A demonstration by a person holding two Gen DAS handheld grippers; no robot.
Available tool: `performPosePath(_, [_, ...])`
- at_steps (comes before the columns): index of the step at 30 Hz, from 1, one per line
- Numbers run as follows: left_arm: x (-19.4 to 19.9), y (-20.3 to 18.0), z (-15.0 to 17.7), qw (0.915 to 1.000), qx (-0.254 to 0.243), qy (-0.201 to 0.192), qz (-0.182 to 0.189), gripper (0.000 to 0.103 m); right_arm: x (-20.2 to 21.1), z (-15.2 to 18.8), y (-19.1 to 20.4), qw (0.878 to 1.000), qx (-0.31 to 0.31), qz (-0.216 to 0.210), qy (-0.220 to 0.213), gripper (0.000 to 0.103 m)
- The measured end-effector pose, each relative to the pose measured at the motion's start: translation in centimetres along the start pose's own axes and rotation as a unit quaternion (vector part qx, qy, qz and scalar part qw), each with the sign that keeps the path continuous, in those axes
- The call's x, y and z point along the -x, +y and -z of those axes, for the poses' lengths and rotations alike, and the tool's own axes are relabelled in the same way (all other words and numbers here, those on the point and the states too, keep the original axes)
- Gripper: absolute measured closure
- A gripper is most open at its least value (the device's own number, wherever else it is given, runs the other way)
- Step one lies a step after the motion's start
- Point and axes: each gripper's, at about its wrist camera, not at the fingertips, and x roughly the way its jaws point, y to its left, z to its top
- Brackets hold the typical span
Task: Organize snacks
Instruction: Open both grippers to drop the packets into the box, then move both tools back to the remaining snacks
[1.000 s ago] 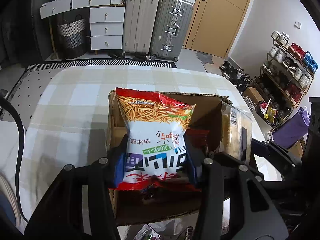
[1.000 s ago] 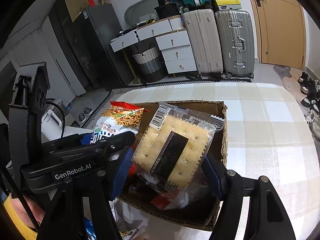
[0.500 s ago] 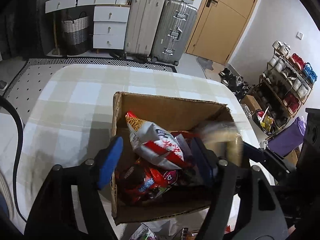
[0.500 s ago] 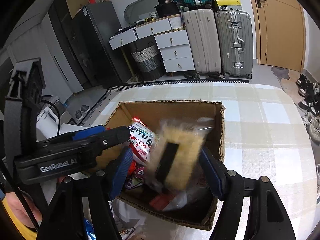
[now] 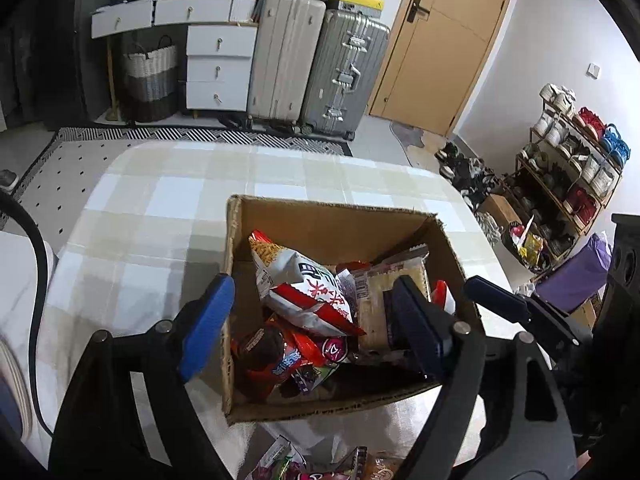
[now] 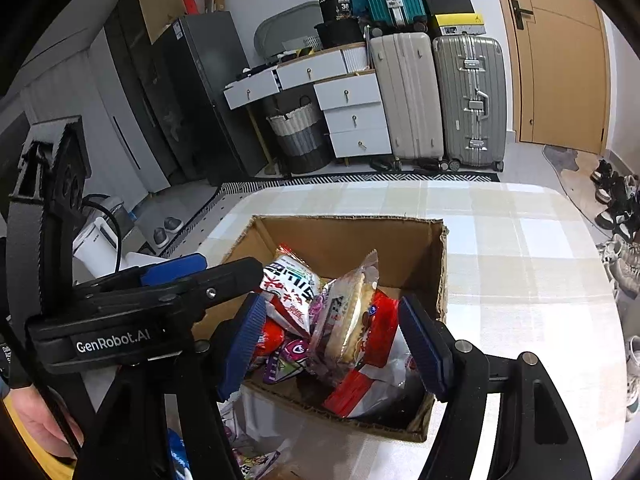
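Note:
An open cardboard box [image 5: 336,220] [image 6: 436,264] stands on the checked tablecloth. Inside lie a white-and-red noodle snack bag [image 5: 308,284] [image 6: 292,280], a clear cracker pack [image 5: 380,312] [image 6: 348,320] on edge, and several red wrappers [image 5: 280,356] [image 6: 384,320]. My left gripper [image 5: 310,332] is open and empty above the box's near side. My right gripper [image 6: 332,344] is open and empty above the box's near edge. The left gripper also shows at the left of the right wrist view [image 6: 168,284].
Loose snack packets [image 5: 304,464] [image 6: 248,456] lie on the table in front of the box. The table [image 5: 160,208] ends at a rounded far edge. Suitcases [image 5: 316,64], white drawers [image 5: 220,68] and a shoe rack [image 5: 572,168] stand beyond.
Both grippers opened. The noodle bag dropped from the left gripper and the cracker pack from the right gripper into the box, where they now rest.

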Motion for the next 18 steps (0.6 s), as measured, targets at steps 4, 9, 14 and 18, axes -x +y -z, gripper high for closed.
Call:
performPosePath(4, [2.5, -0.2, 0.4, 0.9995, -0.002, -0.030, 0.000, 0.023, 1.7, 0.2, 0.3, 1.000, -0.003, -0.005, -0.026, 0.033])
performPosePath(9, [5.0, -0.8, 0.9, 0.9992, -0.002, -0.040, -0.001, 0.022, 3.3, 0.6, 0.9, 0.999, -0.008, -0.006, -0.036, 0.033])
performPosePath(14, [7.8, -1.2, 1.3, 0.9988, -0.002, -0.049, -0.002, 0.022, 5.9, 0.8, 1.0, 0.998, -0.018, -0.010, -0.054, 0.033])
performPosePath(18, [10.6, -1.8, 2.2, 0.9982, -0.007, -0.060, -0.004, 0.022, 8.1, 1.0, 1.4, 0.998, -0.022, -0.014, -0.064, 0.033])
